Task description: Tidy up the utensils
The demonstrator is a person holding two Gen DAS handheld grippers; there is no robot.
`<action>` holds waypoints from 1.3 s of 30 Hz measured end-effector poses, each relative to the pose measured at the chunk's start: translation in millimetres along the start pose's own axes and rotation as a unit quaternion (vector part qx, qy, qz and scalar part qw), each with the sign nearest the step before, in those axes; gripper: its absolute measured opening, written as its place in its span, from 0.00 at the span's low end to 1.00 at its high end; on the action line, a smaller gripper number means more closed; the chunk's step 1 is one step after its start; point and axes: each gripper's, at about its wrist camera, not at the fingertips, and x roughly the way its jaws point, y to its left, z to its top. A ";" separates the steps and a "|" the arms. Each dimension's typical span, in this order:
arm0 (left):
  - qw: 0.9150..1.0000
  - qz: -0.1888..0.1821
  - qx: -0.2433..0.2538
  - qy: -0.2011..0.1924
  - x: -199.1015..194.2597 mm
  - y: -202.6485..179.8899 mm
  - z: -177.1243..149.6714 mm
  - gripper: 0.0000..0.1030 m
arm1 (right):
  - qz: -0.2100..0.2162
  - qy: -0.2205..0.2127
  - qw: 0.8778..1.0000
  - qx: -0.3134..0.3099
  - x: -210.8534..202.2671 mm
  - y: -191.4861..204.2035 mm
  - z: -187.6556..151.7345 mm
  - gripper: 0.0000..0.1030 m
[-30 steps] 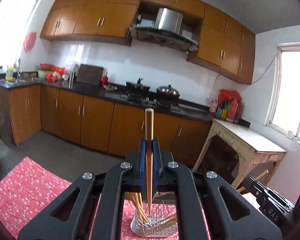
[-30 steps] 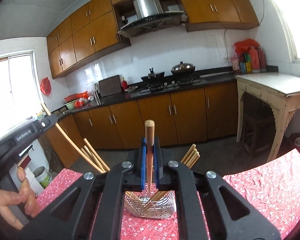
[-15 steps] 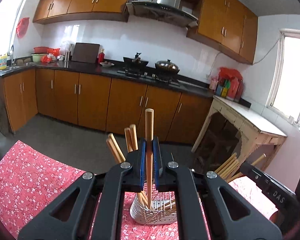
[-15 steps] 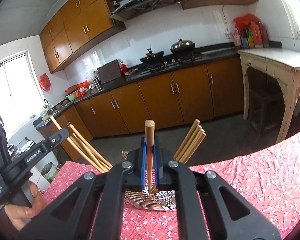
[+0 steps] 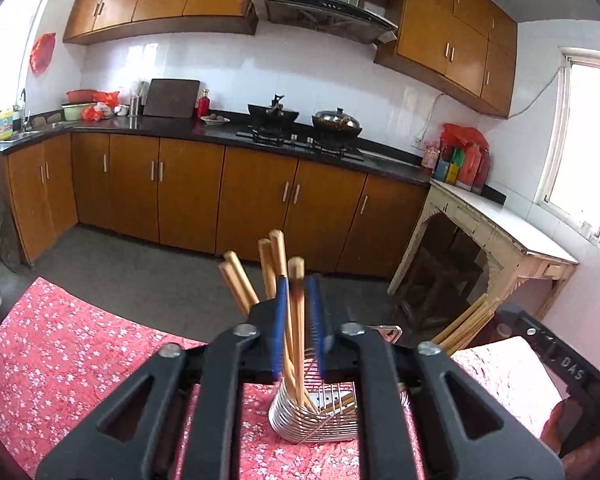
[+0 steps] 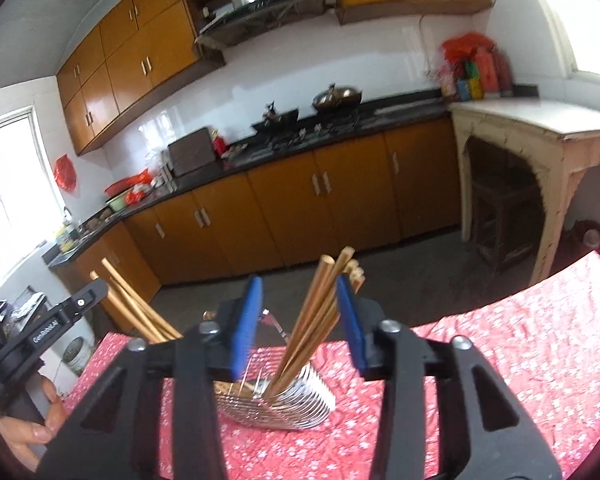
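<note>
Standing wooden chopsticks [image 6: 320, 320] in silver wire holder [image 6: 300, 408] | left gripper [image 5: 298, 320] jaws parted | right gripper [image 6: 300, 320] jaws wide apart

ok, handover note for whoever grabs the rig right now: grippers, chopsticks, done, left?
Left gripper: jaws parted, a wooden chopstick stands loose between them, its lower end in the wire metal utensil basket.
Right gripper: wide open, holding nothing.
Basket sits on the red floral tablecloth; wooden chopstick bundles lean in it at both ends.
Done: both chopsticks look dropped in.
Left: back both grippers off; check for strays, none visible here.
</note>
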 end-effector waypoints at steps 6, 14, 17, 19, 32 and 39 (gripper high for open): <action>1.000 0.004 -0.003 -0.026 -34.5 13.7 0.8 0.37 | -0.029 -0.049 0.998 -0.026 -44.8 4.5 -5.9 0.59; 0.999 0.010 0.017 -0.030 -89.5 36.3 -40.7 0.65 | -0.029 -0.087 0.995 -0.050 -108.9 21.9 -54.7 0.83; 0.999 0.009 0.024 -0.031 -109.4 43.1 -62.5 0.78 | -0.030 -0.097 0.993 -0.058 -127.5 31.0 -82.6 0.93; 0.999 0.007 0.028 -0.030 -120.6 46.4 -78.0 0.85 | -0.034 -0.104 0.992 -0.063 -137.5 36.4 -101.2 0.96; 0.996 0.036 0.052 -0.061 -172.7 47.3 -156.6 0.98 | -0.074 -0.118 0.982 -0.128 -176.3 61.5 -185.6 0.96; 0.992 0.062 0.092 -0.064 -178.6 36.0 -180.4 0.98 | -0.072 -0.115 0.976 -0.168 -189.6 73.6 -218.3 0.96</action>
